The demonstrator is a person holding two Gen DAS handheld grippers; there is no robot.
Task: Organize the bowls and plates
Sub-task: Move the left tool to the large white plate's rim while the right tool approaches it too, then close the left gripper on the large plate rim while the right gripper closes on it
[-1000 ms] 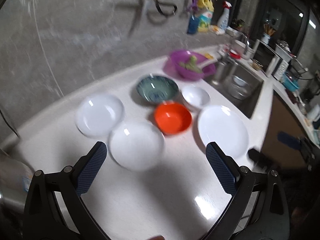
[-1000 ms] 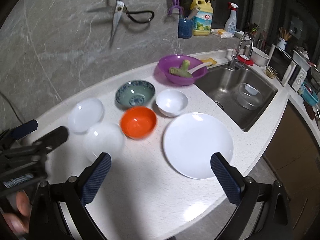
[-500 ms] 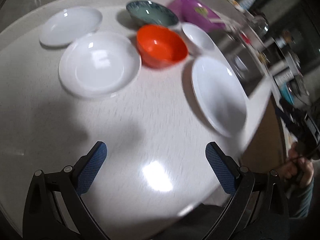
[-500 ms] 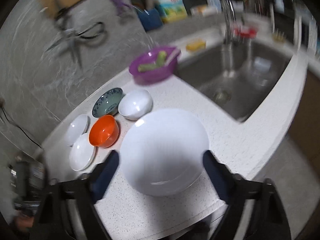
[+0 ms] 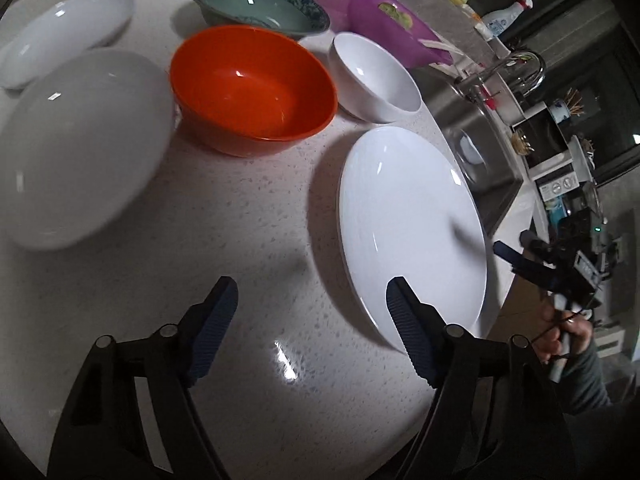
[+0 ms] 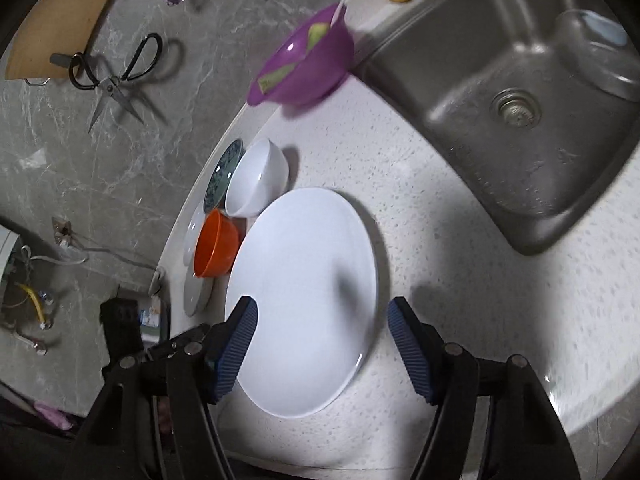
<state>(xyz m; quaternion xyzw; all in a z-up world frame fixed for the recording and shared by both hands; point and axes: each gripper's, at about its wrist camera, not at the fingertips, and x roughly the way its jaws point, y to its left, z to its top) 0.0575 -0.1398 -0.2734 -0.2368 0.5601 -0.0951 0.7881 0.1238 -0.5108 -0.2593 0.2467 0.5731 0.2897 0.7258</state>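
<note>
Both hands have swung down toward the bench, jaws narrowing. Right gripper (image 6: 322, 336) hangs apart, gripping nothing, with the large white plate (image 6: 304, 280) just ahead, its near rim between the fingers. Left gripper (image 5: 310, 312), also apart and empty, has it off to its right.

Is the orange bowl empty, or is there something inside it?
Empty. The left wrist view shows the orange bowl upright, its bare glossy inside holding nothing.

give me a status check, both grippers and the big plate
Left gripper open, jaws just narrowed, nothing between them. Right gripper open over big plate, not gripping. Plate flat on counter. Orange bowl close beside it.
</note>
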